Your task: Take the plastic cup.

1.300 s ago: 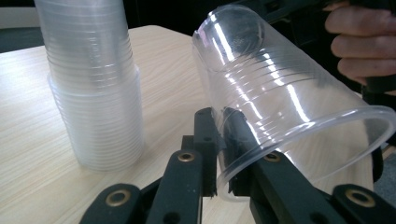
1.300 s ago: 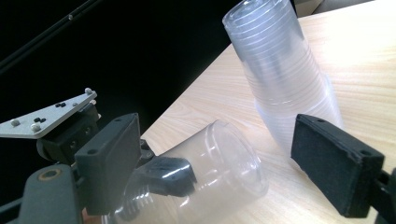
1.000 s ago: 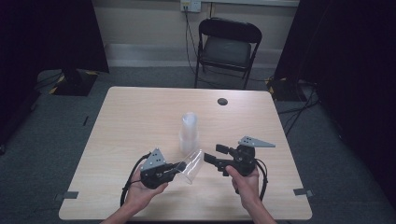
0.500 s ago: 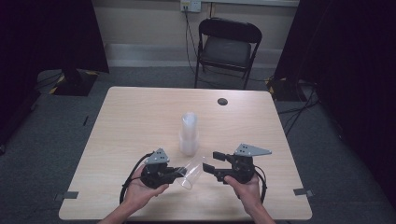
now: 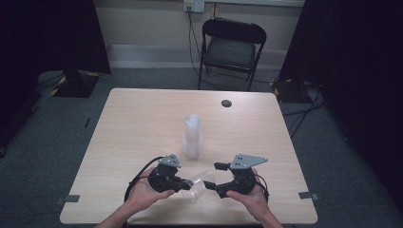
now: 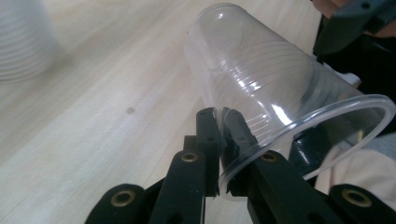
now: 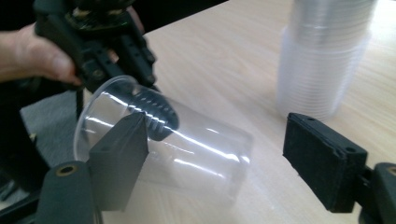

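Jaws of the left gripper point(image 6: 218, 122) are clamped on the rim of a clear plastic cup point(image 6: 275, 98), which lies tilted on its side over the worktop point(image 5: 142, 123). The right gripper point(image 7: 224, 154) has its jaws wide apart, the cup's closed end lying between them. A stack of cups point(image 7: 327, 51) stands beyond the right jaws.

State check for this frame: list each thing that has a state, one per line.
Clear cup: on its side, rim pinched by left tongs.
Left tongs: shut on cup wall.
Right tongs: open, jaws either side of the cup.
Cup stack: upright, untouched.
Folding chair: unfolded, unoccupied.
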`<move>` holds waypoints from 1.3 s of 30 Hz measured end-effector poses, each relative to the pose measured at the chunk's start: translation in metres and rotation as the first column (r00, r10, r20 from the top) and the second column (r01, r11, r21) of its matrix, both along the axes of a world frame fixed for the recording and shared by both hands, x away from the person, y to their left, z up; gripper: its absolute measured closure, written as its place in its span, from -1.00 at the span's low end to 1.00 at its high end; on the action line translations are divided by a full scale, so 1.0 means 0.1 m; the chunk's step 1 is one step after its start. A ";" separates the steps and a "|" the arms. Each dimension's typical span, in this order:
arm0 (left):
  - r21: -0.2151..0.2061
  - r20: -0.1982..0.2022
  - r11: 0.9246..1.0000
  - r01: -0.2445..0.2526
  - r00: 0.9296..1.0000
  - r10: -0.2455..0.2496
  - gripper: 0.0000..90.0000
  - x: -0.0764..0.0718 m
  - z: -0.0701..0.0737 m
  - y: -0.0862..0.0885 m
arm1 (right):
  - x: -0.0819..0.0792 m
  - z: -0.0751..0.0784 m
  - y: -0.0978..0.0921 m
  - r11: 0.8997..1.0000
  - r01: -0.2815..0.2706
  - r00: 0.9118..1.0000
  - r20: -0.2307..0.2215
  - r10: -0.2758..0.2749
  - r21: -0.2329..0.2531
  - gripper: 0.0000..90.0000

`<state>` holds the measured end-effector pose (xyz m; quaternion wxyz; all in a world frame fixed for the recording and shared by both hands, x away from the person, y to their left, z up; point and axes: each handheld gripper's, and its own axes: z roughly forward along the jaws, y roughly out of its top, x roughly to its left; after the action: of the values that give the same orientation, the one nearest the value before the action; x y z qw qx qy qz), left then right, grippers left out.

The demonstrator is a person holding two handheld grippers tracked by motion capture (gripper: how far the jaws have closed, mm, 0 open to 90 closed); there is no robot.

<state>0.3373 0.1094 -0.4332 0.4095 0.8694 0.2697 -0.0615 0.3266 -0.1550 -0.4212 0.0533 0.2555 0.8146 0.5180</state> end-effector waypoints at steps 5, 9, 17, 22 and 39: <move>0.057 -0.009 0.997 0.045 0.999 -0.045 0.94 0.03 0.01 -0.07 | -0.05 -0.01 0.08 0.998 -0.050 0.999 0.020 0.051 -0.042 -0.59; 0.071 -0.037 0.995 0.064 0.997 -0.062 0.94 0.08 0.02 -0.05 | -0.10 0.00 0.14 0.991 -0.092 0.993 0.060 0.098 -0.092 -0.59; 0.087 -0.060 0.995 0.044 0.997 -0.039 0.93 0.19 0.09 -0.01 | -0.14 -0.03 0.27 0.977 -0.131 0.985 0.091 0.148 -0.167 -0.70; 0.073 -0.092 0.996 0.043 0.995 -0.037 0.93 0.27 0.09 -0.01 | -0.12 -0.04 0.32 0.970 -0.129 0.984 0.096 0.151 -0.205 -0.74; 0.037 -0.206 0.999 0.008 0.979 -0.001 0.95 0.40 0.09 -0.19 | -0.11 -0.17 0.48 0.951 -0.078 0.979 0.155 0.130 -0.300 -0.71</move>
<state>0.3777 0.0901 -0.4240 0.3627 0.8666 0.3097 -0.1468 0.3159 -0.1068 -0.4380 0.1337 0.1552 0.8869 0.4141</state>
